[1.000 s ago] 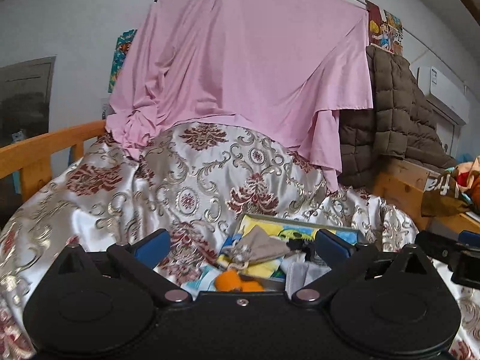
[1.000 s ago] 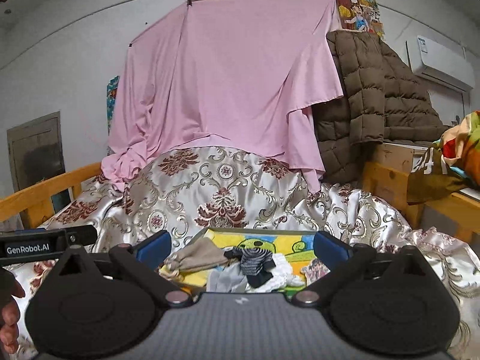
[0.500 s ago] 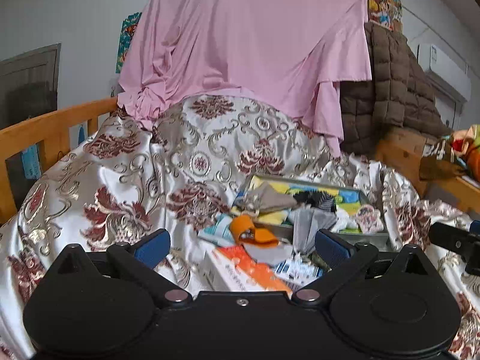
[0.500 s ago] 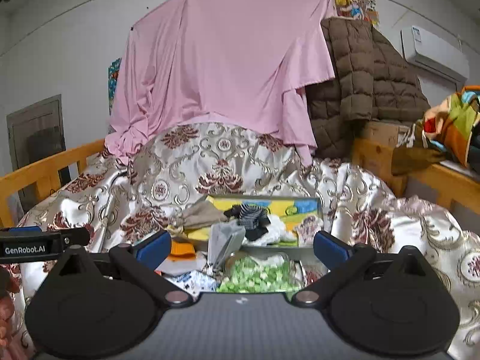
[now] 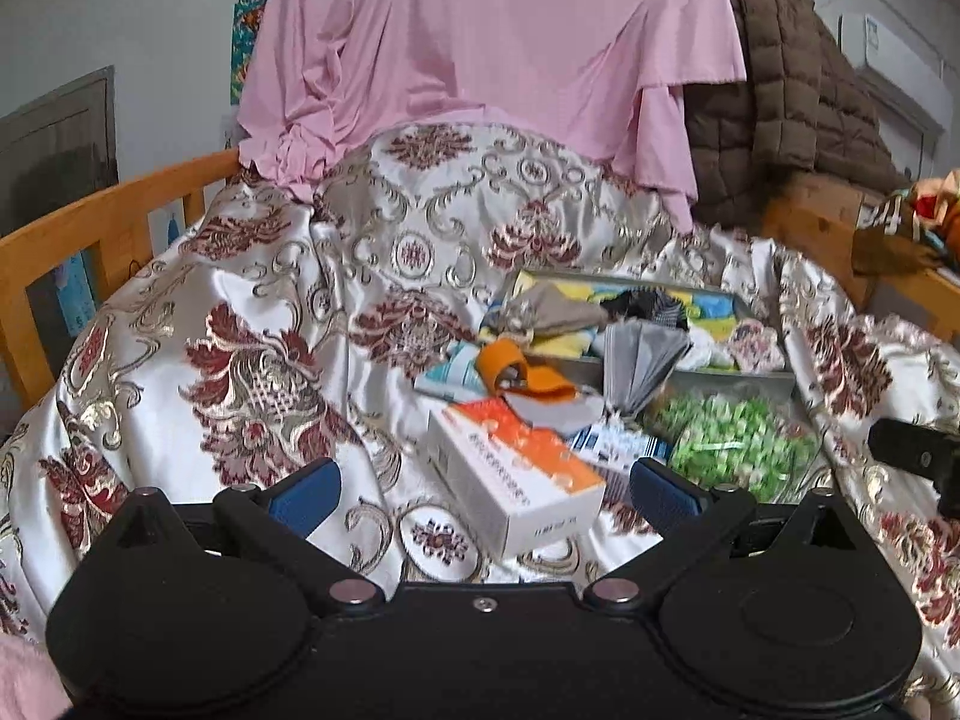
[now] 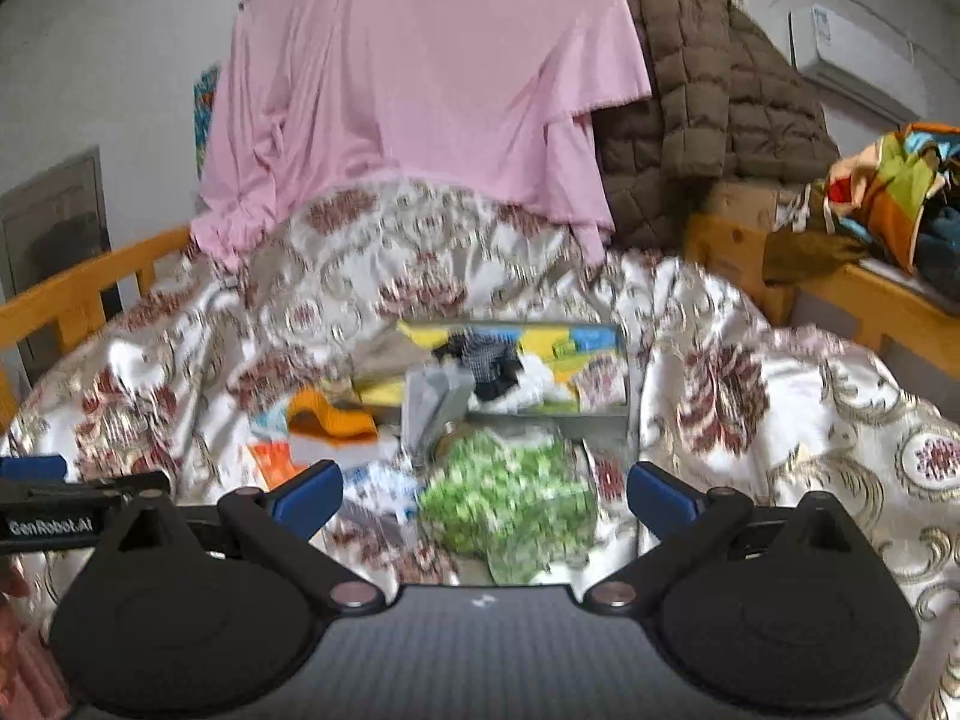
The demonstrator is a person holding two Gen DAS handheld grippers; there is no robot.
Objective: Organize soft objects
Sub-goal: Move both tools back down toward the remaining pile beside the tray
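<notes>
A: 2 grippers, both with jaws spread wide and holding nothing. The left gripper (image 5: 483, 489) and the right gripper (image 6: 483, 489) hang low over the shiny white-and-maroon brocade bedspread (image 5: 240, 330).

B: What has changed in the last second?

A: Both cameras have tipped down. 1 second ago the grippers hid most of the pile; now the whole of it shows in front of them.

B: Where are the soft things?

A: Mostly in the shallow grey tray with the yellow-and-blue lining (image 5: 768, 381): a crumpled beige cloth (image 5: 558, 315), a dark striped sock (image 5: 651, 306) and a folded grey cloth (image 5: 639, 360) draped over its near rim. An orange fabric piece (image 5: 510, 369) lies just outside, on the bedspread.

B: And the rest?

A: A white-and-orange cardboard box (image 5: 516, 474) sits nearest the left gripper, and a clear bag of green-and-white pieces (image 6: 510, 498) lies between the right gripper's fingers, apparently not gripped. The right view is blurred.

B: So, for the task?

A: I judge sorting has not begun; this is the approach, and the first pick is still undecided.
</notes>
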